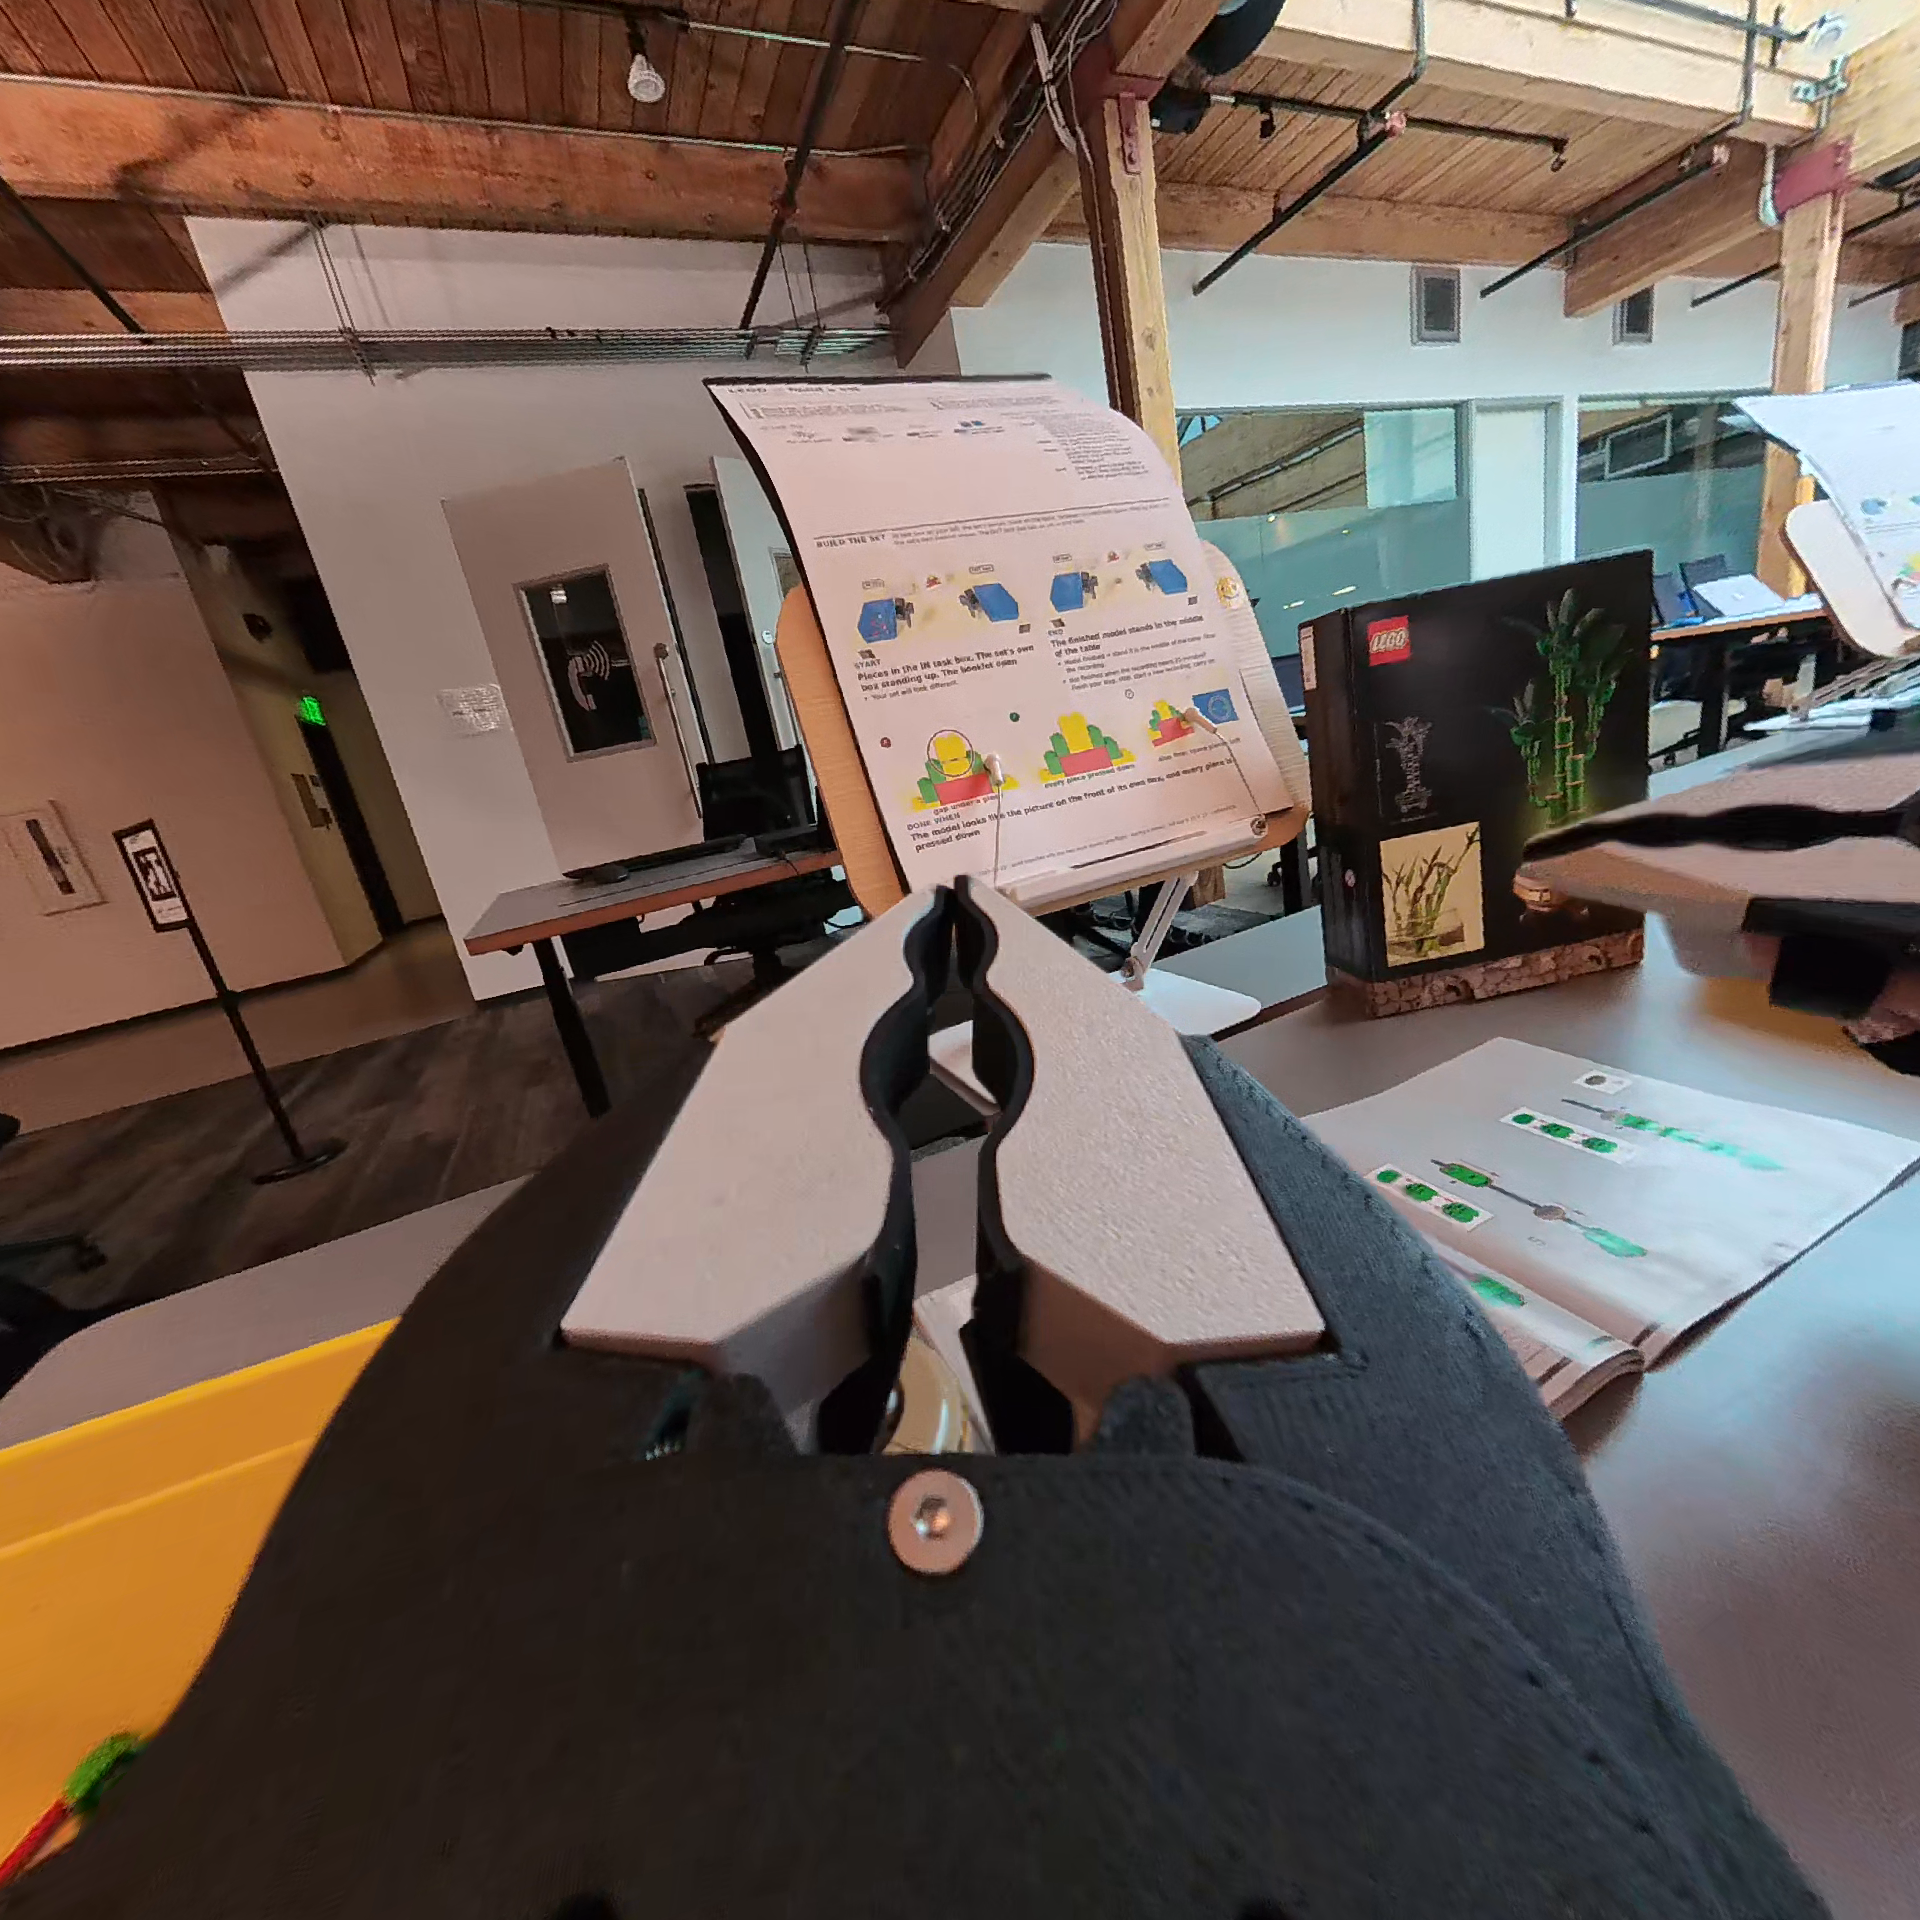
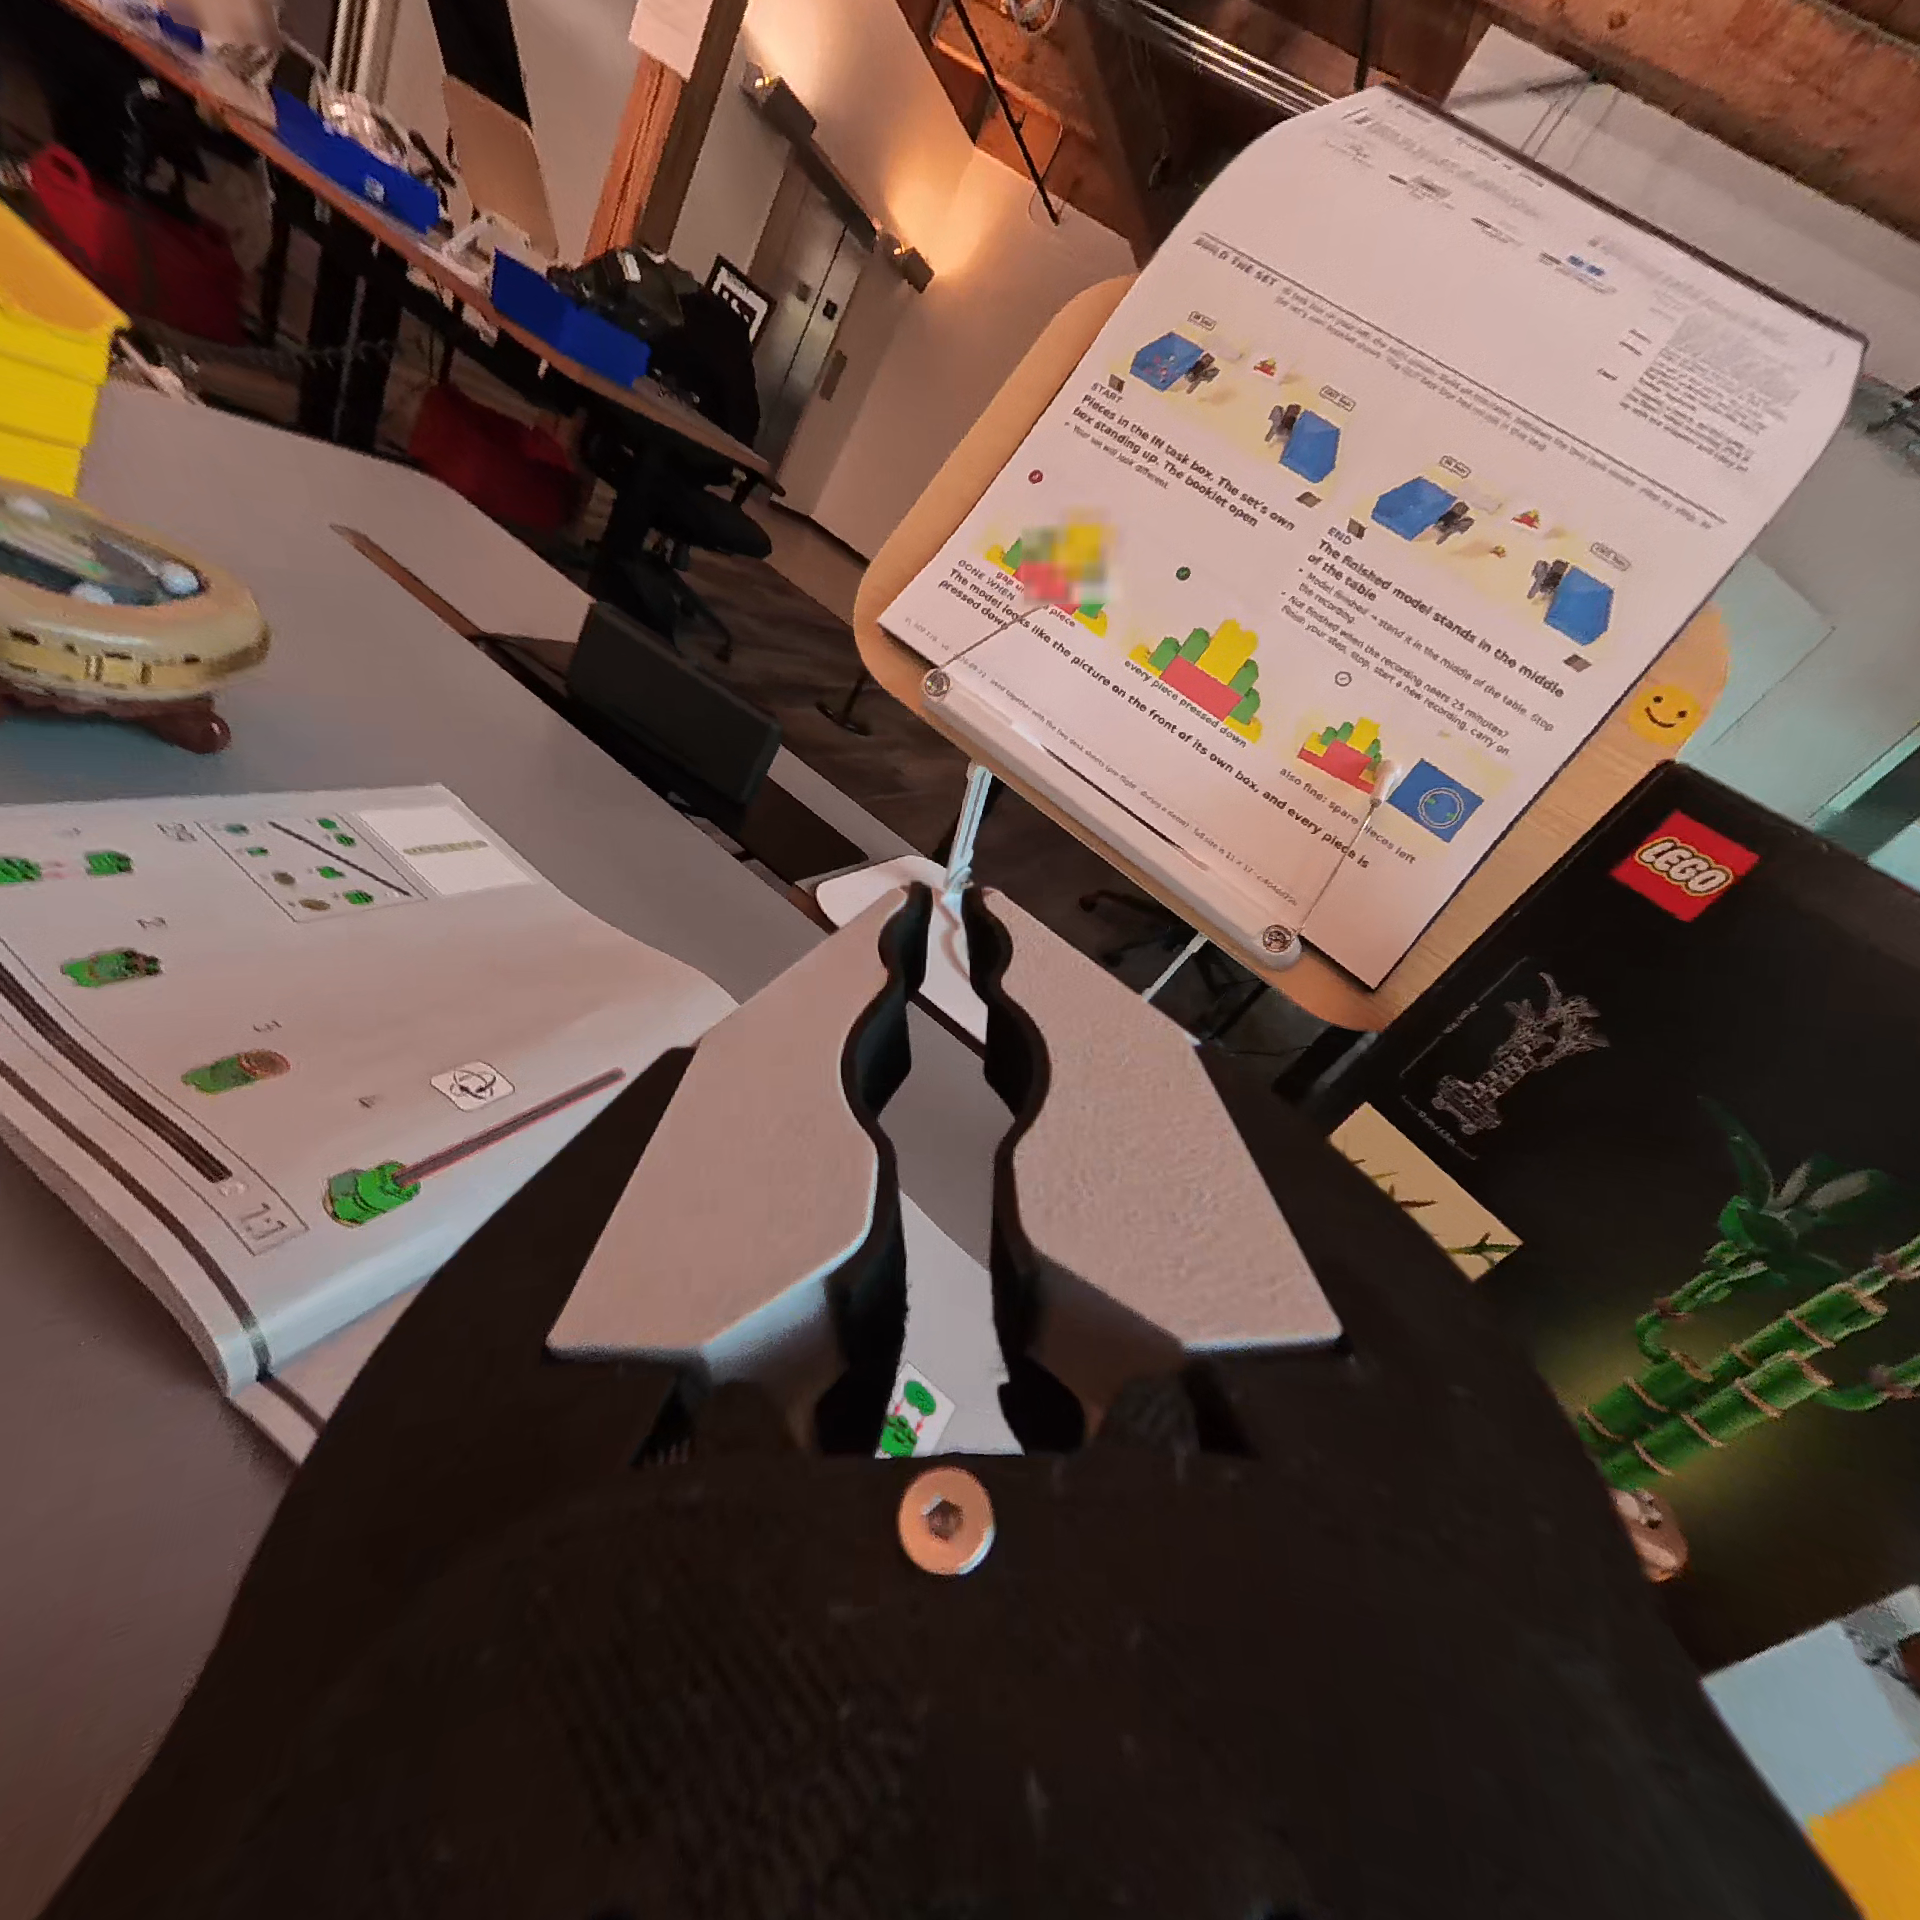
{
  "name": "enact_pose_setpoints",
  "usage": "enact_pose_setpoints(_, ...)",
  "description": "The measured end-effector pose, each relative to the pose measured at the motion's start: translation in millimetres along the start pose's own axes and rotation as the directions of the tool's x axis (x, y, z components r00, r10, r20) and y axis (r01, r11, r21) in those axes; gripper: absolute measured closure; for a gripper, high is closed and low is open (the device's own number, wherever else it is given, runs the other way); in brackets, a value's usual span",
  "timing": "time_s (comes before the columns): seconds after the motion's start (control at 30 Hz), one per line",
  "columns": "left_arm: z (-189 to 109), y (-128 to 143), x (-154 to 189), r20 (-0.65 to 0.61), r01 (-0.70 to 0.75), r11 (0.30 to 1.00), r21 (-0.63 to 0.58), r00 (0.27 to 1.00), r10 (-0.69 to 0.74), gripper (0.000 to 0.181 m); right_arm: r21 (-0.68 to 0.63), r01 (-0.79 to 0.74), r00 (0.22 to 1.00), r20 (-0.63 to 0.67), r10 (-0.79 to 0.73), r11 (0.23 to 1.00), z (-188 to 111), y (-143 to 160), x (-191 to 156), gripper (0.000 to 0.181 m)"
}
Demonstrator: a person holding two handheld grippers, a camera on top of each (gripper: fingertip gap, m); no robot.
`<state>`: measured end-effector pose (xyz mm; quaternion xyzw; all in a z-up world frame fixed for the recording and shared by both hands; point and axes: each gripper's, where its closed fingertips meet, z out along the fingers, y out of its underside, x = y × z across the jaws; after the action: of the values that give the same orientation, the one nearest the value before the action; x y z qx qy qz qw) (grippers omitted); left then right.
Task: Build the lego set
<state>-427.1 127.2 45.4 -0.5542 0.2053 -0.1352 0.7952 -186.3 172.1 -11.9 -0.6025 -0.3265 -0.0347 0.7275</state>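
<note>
Beyond both fingertips, an instruction sheet (image 1: pixel 1029 644) is propped upright for reading.
Left gripper (image 1: pixel 958 904) nearly closed, right gripper (image 2: pixel 943 914) narrowly parted, both empty; booklet (image 2: pixel 312 1039) laid open beside the fingers for reference.

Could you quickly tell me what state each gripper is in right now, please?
Left gripper: shut, tips touching, holding nothing.
Right gripper: slightly open, narrow gap at the tips, holding nothing.
</note>
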Motion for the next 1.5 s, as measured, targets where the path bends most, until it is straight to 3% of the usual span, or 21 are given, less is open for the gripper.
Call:
enact_pose_setpoints(0.13, -5, -13, -4, 0.013, 0.05, 0.998, 0.04, 0.999, -0.05, 0.181, -0.01, 0.066, 0.998, 0.003, -0.066, 0.998, 4, 1, -5, 0.177)
enact_pose_setpoints(0.23, -15, -38, -17, 0.039, 0.084, 0.993, 0.088, 0.995, -0.088, 0.181, -0.003, 0.058, 0.998, 0.014, -0.058, 0.998, 5, 0, -8, 0.179)
enact_pose_setpoints(0.3, -33, -73, -49, 0.164, 0.127, 0.985, 0.12, 0.976, -0.146, 0.181, 0.008, 0.062, 0.998, 0.032, -0.063, 0.998, 4, -4, -11, 0.179)
enact_pose_setpoints(0.4, -85, -163, -102, 0.325, 0.04, 0.967, 0.253, 0.938, -0.124, 0.181, 0.03, 0.085, 0.994, 0.062, -0.086, 0.996, 1, -10, -18, 0.18)
enact_pose_setpoints(0.43, -100, -187, -117, 0.363, -0.01, 0.969, 0.247, 0.928, -0.082, 0.181, 0.029, 0.092, 0.993, 0.068, -0.094, 0.995, 1, -11, -20, 0.181)
enact_pose_setpoints(0.5, -111, -196, -142, 0.357, -0.03, 0.997, 0.065, 0.934, 0.005, 0.181, -0.004, 0.054, 0.993, 0.107, -0.054, 0.999, 5, -7, -26, 0.181)
enact_pose_setpoints(0.57, -115, -177, -159, 0.267, 0.019, 0.989, -0.146, 0.964, 0.021, 0.181, -0.043, -0.05, 0.988, 0.143, 0.056, 0.998, 9, -5, -30, 0.181)
enact_pose_setpoints(0.7, -122, -119, -186, 0.097, 0.057, 0.924, -0.378, 0.995, -0.021, 0.181, -0.061, -0.161, 0.965, 0.202, 0.17, 0.985, 13, -4, -36, 0.181)
enact_pose_setpoints(0.77, -116, -89, -201, 0.032, 0.011, 0.898, -0.44, 0.999, 0.003, 0.181, -0.084, -0.119, 0.973, 0.187, 0.133, 0.989, 12, 6, -33, 0.181)
enact_pose_setpoints(0.87, -91, -44, -196, -0.251, -0.19, 0.864, -0.467, 0.965, 0.076, 0.175, -0.131, -0.082, 0.98, 0.172, 0.104, 0.988, 8, 25, -28, 0.181)
enact_pose_setpoints(0.93, -82, 9, -198, -0.408, -0.342, 0.756, -0.558, 0.906, 0.109, 0.163, -0.145, -0.096, 0.979, 0.165, 0.119, 0.985, 7, 32, -24, 0.181)
enact_pose_setpoints(0.97, -84, 40, -201, -0.468, -0.412, 0.656, -0.633, 0.878, 0.1, 0.162, -0.146, -0.109, 0.979, 0.156, 0.131, 0.983, 7, 34, -21, 0.181)
enact_pose_setpoints(1.03, -97, 94, -202, -0.551, -0.491, 0.456, -0.742, 0.835, 0.004, 0.16, -0.152, -0.135, 0.977, 0.144, 0.157, 0.979, 8, 38, -17, 0.181)
enact_pose_setpoints(1.1, -109, 128, -202, -0.58, -0.524, 0.345, -0.778, 0.811, -0.076, 0.157, -0.164, -0.146, 0.975, 0.142, 0.169, 0.976, 8, 44, -17, 0.181)
enact_pose_setpoints(1.23, -121, 155, -206, -0.609, -0.557, 0.295, -0.776, 0.784, -0.12, 0.147, -0.2, -0.103, 0.979, 0.153, 0.135, 0.974, 8, 55, -23, 0.181)
enact_pose_setpoints(1.37, -112, 163, -215, -0.598, -0.537, 0.328, -0.777, 0.793, -0.118, 0.157, -0.223, -0.077, 0.98, 0.163, 0.115, 0.972, 10, 61, -29, 0.181)
enact_pose_setpoints(1.5, -108, 187, -224, -0.585, -0.535, 0.273, -0.8, 0.796, -0.154, 0.161, -0.238, -0.062, 0.979, 0.174, 0.106, 0.969, 13, 64, -34, 0.181)
